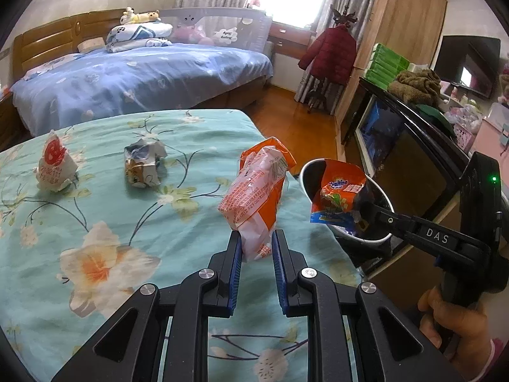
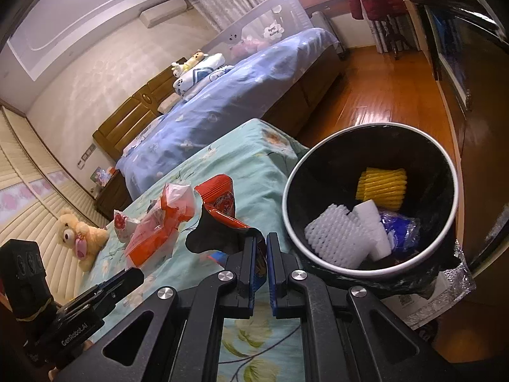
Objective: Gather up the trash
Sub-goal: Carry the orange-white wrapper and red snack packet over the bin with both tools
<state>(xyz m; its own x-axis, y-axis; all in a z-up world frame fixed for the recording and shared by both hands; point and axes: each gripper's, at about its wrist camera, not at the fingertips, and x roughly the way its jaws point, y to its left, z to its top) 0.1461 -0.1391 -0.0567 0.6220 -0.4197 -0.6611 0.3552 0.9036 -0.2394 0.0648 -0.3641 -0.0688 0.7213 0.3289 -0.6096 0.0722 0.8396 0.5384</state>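
My left gripper (image 1: 256, 243) is shut on an orange and pink snack wrapper (image 1: 257, 187), held upright above the teal floral bedspread (image 1: 95, 222); the wrapper also shows in the right wrist view (image 2: 159, 229). My right gripper (image 2: 261, 242) is shut on an orange Ovaltine wrapper (image 2: 222, 210), held at the left rim of the black trash bin (image 2: 318, 172). In the left wrist view that wrapper (image 1: 340, 191) hangs over the bin (image 1: 381, 197). Two crumpled wrappers lie on the bedspread: a red and white one (image 1: 54, 165) and a white and blue one (image 1: 143, 165).
The bin holds white foam netting (image 2: 334, 238), a yellow piece (image 2: 381, 187) and a blue wrapper (image 2: 400, 229). A teddy bear (image 2: 79, 235) sits at the bedspread's far end. A blue bed (image 1: 127, 76), wooden floor (image 1: 296, 121) and a dark cabinet (image 1: 413, 159) surround the area.
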